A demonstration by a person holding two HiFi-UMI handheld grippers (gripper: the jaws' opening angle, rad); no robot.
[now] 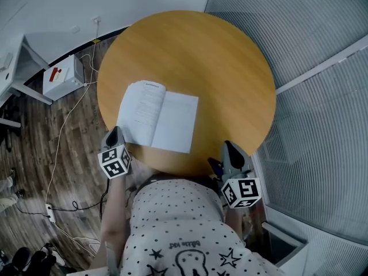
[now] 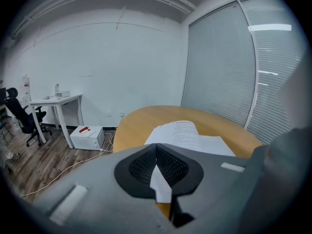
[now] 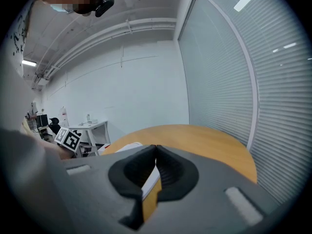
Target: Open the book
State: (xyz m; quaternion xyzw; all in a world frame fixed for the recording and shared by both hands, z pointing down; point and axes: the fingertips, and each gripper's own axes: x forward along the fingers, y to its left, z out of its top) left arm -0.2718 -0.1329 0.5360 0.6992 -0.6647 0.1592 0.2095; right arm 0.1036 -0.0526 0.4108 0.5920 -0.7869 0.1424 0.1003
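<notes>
The book (image 1: 158,117) lies open and flat on the round wooden table (image 1: 230,68), its pages white and the left one printed. My left gripper (image 1: 115,132) hangs just off the book's near left corner, beyond the table's rim, and its jaws meet at the tips with nothing between them. In the left gripper view the gripper (image 2: 156,145) points across the book (image 2: 187,138). My right gripper (image 1: 230,145) sits at the table's near edge, to the right of the book, apart from it. Its jaws (image 3: 156,147) also touch at the tips and hold nothing.
A white box with a red mark (image 1: 60,76) and loose cables (image 1: 63,131) lie on the wooden floor left of the table. A white desk (image 2: 56,101) and an office chair (image 2: 19,116) stand further left. Glass walls with blinds (image 1: 322,96) close off the right side.
</notes>
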